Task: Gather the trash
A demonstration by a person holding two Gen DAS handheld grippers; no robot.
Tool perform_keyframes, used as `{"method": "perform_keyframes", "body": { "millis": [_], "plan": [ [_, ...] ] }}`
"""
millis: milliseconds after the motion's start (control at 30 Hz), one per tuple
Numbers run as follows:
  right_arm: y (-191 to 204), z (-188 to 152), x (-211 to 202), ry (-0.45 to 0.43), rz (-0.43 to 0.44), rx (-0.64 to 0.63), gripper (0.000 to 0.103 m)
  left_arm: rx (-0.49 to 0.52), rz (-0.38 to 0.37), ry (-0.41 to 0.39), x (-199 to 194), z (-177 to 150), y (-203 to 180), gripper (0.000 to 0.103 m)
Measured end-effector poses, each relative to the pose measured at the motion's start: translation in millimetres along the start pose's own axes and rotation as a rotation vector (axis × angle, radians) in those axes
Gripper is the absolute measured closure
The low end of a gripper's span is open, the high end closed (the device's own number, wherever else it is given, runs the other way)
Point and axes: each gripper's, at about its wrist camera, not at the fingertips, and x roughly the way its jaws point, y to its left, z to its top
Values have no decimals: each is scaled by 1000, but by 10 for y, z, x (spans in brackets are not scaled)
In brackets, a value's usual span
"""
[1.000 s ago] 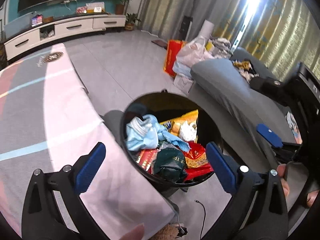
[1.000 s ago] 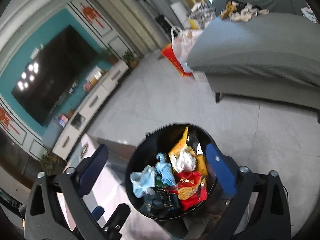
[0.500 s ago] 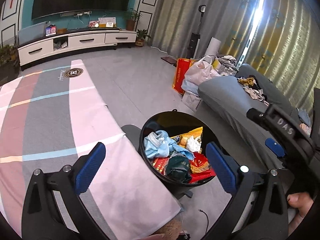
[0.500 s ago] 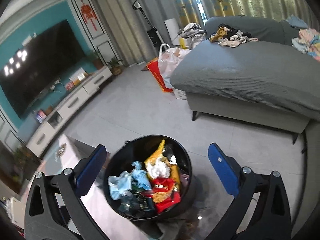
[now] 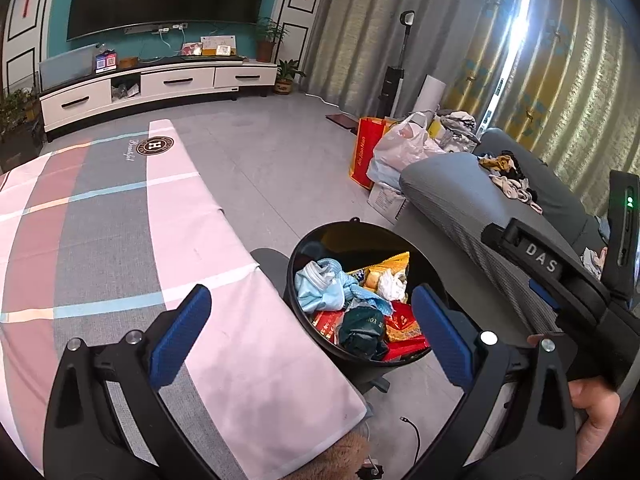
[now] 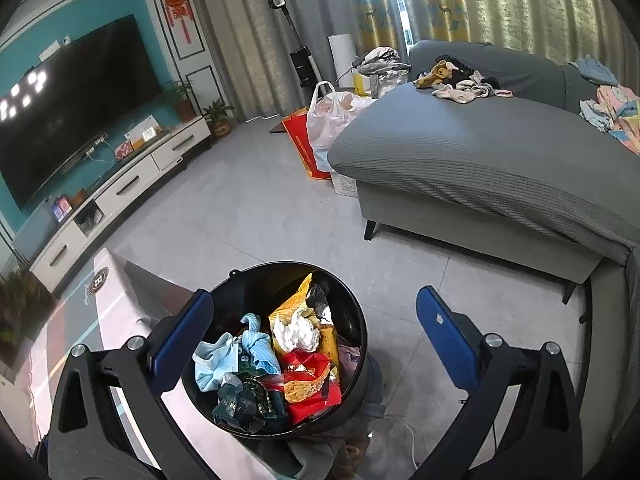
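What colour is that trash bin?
Black, glossy inside. The right wrist view shows it best.

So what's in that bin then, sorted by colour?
Light blue pieces: 2
White tissue: 1
Yellow packet: 1
Red wrappers: 2, as far as I can tell
Dark green bag: 1
Total: 7 showing in the black bin; more may lie hidden underneath.
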Motion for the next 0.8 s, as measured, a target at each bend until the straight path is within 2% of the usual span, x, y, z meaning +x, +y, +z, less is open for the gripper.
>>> {"method": "perform_keyframes", "body": {
  "millis": [800],
  "plan": [
    [88,-30,1,20,-6,-34,3,1,-3,15,-16,-39,10,3]
  ]
}}
